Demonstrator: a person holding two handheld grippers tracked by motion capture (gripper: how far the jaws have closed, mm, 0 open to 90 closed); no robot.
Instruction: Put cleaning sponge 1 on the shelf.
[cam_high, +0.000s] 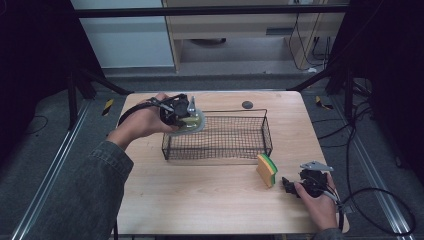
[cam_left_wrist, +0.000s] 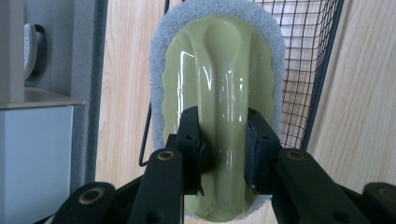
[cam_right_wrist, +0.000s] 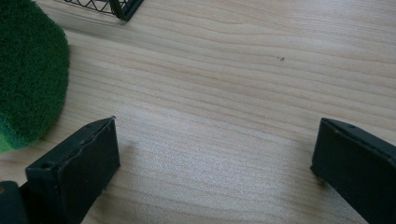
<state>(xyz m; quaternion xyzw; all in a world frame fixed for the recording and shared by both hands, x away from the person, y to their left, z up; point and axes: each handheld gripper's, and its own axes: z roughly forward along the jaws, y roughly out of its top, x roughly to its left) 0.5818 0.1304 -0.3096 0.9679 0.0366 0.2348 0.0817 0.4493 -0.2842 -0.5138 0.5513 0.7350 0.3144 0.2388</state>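
Left hand-held gripper (cam_left_wrist: 223, 154) clamped on the scrub pad's (cam_left_wrist: 219, 93) glossy green handle ridge, held over the wire basket's (cam_high: 218, 150) left end, likely for dropping in. Right hand-held gripper (cam_right_wrist: 212, 163) jaws apart, empty, beside sponge (cam_high: 267, 170) near worktop (cam_high: 200, 195) right front corner.

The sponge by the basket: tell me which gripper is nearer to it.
Right. The right gripper sits just beside the sponge, jaws open; the left gripper holds a scrubber at the basket's far-left corner.

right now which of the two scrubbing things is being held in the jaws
The pale green handled scrubber with the grey pad, clamped by its handle in the left gripper at the wire basket's left end. The yellow-and-green sponge stands free on the table.
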